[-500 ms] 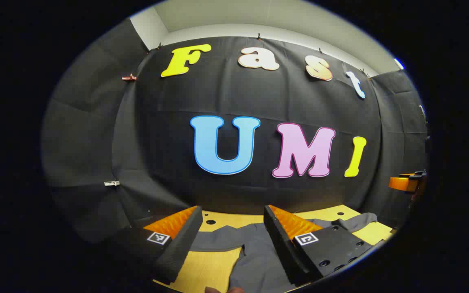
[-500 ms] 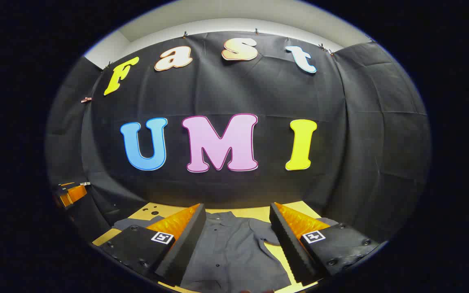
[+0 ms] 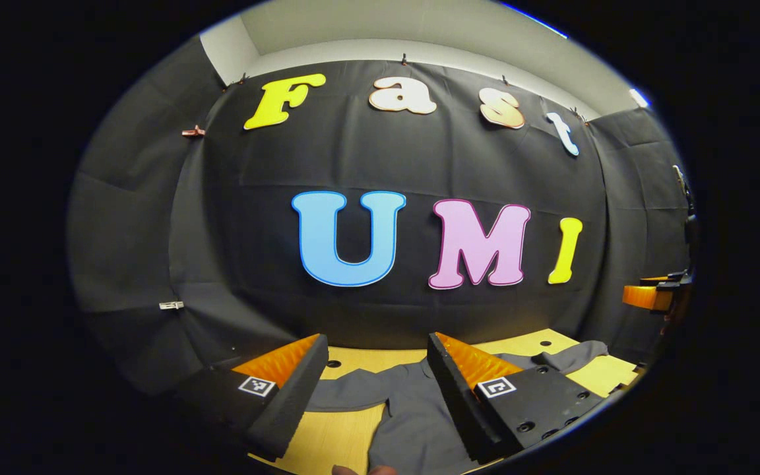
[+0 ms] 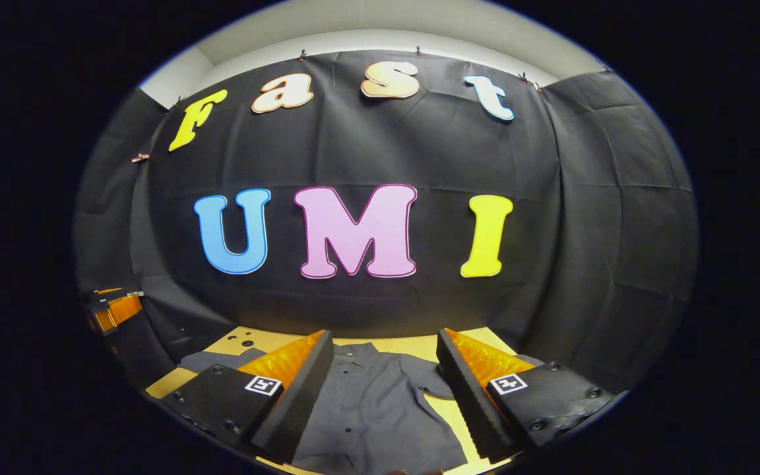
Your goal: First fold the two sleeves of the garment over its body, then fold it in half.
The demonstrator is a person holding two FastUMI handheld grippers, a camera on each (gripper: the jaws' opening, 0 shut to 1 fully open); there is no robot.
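Where the black cloth wall [image 3: 419, 165] drops behind everything from nine o'clock round to three, it meets a light wooden table [image 3: 334, 435] that lies across the bottom of both views. The garment [image 4: 380, 409], a dark grey buttoned shirt, is spread flat on that table with its sleeves lying out to the sides. In the right gripper view its buttoned front runs from the middle down to six o'clock, and one sleeve [image 4: 212, 359] reaches out toward eight o'clock. The left gripper view adds what that one lacks: the sleeve [image 3: 353, 389] on its own side stretched flat between the fingers, and the far sleeve [image 3: 574, 356] trailing toward four o'clock.

The left gripper [image 3: 377, 389] hangs above the shirt at six o'clock, its two fingers spread wide apart with nothing between them but the cloth farther below. The right gripper [image 4: 386, 392] hangs likewise over the shirt's front, fingers well apart and closed on nothing.

Each view catches the other tool at its rim: the right gripper sits at three o'clock in the left gripper view [image 3: 657, 297], and the left one at nine o'clock in the right gripper view [image 4: 113, 310].

At the very bottom of the left gripper view, a fingertip [image 3: 344, 470] peeks in at six o'clock.
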